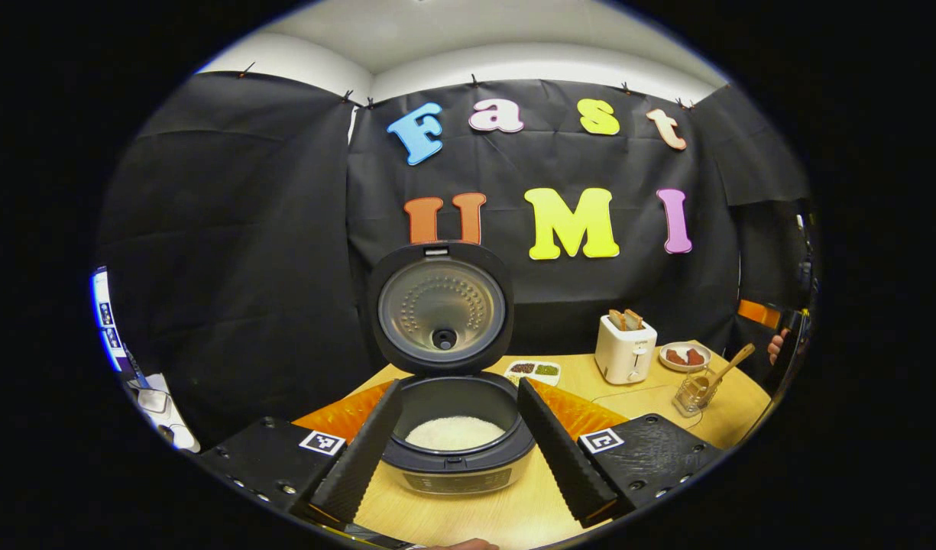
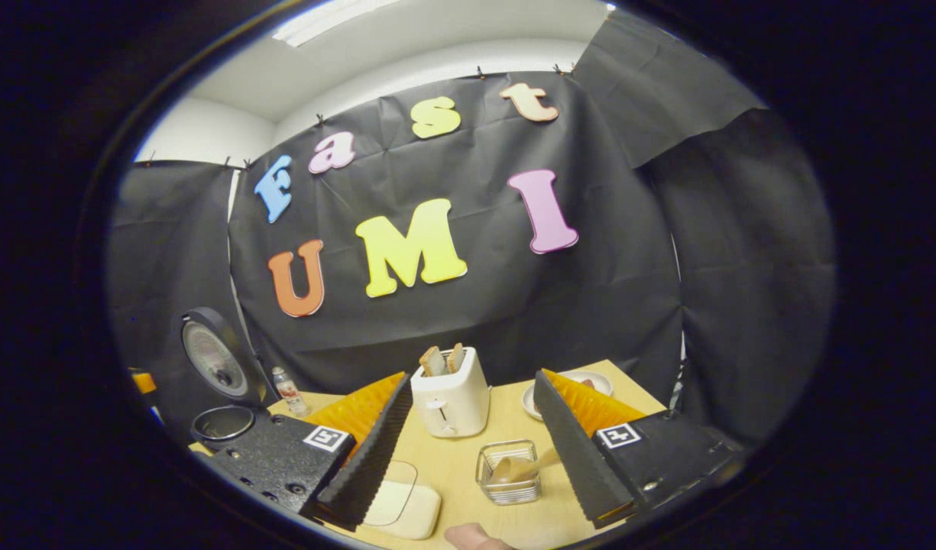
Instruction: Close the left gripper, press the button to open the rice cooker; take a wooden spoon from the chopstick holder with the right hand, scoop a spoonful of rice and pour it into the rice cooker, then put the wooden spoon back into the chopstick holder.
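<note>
Spread wide and empty, the left gripper point(image 1: 460, 431) frames the open rice cooker point(image 1: 456, 439), white rice inside. Likewise open and empty, the right gripper point(image 2: 471, 451) hangs just above the chopstick holder point(image 2: 507, 472); the wooden spoon point(image 2: 517, 466) leans right.

- rice cooker point(image 1: 452, 428): glossy dark plastic, dimpled metal inside its lid
- surface point(image 1: 513, 512): smooth pale wood
- wooden spoon point(image 1: 731, 365) in clear, glassy chopstick holder point(image 1: 693, 393)
- toaster point(image 2: 450, 401): smooth white plastic
</note>
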A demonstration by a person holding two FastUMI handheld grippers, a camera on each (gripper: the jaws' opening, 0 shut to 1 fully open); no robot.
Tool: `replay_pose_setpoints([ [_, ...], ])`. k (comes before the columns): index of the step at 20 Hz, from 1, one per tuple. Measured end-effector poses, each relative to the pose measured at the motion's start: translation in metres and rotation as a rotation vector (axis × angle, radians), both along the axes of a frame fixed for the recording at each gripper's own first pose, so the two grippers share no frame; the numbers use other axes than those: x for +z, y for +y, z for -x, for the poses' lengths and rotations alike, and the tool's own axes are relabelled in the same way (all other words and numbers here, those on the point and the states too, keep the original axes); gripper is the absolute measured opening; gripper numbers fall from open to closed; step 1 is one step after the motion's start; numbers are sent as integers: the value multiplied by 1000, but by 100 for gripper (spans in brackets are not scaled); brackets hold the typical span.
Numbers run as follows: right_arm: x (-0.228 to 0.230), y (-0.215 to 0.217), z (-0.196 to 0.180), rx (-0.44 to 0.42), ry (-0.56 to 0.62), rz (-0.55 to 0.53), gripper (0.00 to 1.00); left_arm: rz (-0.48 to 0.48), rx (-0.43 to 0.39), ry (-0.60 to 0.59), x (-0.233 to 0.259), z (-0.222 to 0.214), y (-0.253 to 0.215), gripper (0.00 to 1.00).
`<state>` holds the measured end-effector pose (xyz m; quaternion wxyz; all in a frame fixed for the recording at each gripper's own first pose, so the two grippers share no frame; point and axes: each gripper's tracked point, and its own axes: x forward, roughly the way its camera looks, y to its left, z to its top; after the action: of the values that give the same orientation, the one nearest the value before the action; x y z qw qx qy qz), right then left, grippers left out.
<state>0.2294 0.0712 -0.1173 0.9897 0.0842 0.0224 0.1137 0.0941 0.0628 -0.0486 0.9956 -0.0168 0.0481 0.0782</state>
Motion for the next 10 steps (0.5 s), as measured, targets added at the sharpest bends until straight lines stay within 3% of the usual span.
replay_pose_setpoints([
  [3, 4, 3, 29, -41, -17, 63, 100, -71, 50, -54, 37, -12, 16, 96],
  [6, 1, 26, 57, -4, -24, 102, 100, -118, 15, -74, 67, -28, 8, 96],
  [10, -22, 40, 83, 37, 23, 116, 99, -106, -34, -139, 110, -52, 7, 95],
])
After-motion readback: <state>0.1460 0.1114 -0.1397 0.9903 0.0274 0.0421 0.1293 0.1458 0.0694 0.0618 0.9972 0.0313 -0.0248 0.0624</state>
